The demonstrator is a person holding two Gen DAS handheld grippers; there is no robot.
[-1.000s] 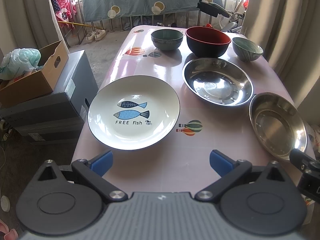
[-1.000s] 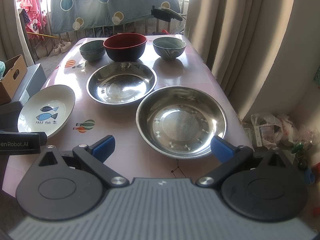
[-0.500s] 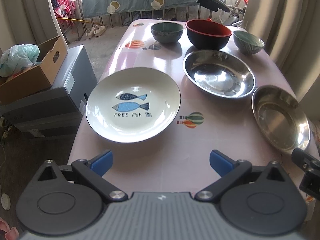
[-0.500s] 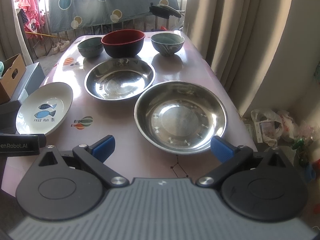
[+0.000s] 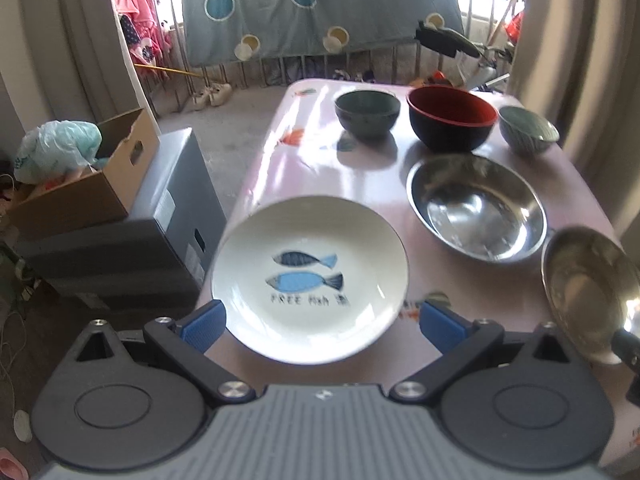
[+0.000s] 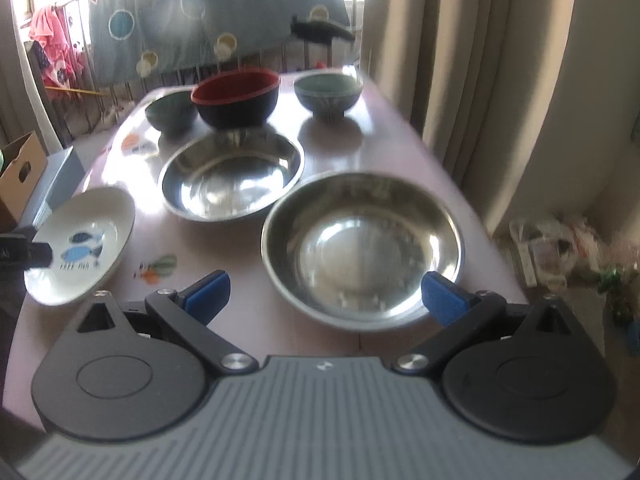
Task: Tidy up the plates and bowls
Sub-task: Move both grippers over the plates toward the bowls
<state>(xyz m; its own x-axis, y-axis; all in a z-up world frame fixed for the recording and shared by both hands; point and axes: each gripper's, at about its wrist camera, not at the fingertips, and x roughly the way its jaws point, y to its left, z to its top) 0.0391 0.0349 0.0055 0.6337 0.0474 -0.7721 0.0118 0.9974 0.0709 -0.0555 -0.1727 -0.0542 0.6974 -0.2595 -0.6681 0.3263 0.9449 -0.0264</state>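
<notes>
Sunlit curtains and a dotted blue blanket on a railing back a glossy pink table (image 5: 360, 184) printed with small balloons, and all the crockery sits on it. Along its far edge stand three bowls: a dark green bowl (image 5: 367, 113) toward the left corner, a larger red-lined black bowl (image 5: 450, 117) in the middle, and a ribbed pale green bowl (image 5: 528, 129) toward the right corner. Nearer lie two shallow, mirror-bright steel dishes, the far steel dish (image 6: 232, 180) just beside the near steel dish (image 6: 362, 248), their rims close or touching; I cannot tell which. At the near left edge is the white fish plate (image 5: 310, 278), glazed ceramic, round, with no long axis to align to. The left gripper (image 5: 320, 326) is spread wide and empty, and the plate's near rim lies straight ahead between its blue pads (image 5: 202, 326), so this hand is plainly the nearer one for it. The right gripper (image 6: 324, 294) is likewise wide apart and empty, facing the near steel dish, whose front rim sits between its fingers. Judging by that, each hand could take the rim in front of it; thin, slick steel may slip more readily than the thicker ceramic lip.
</notes>
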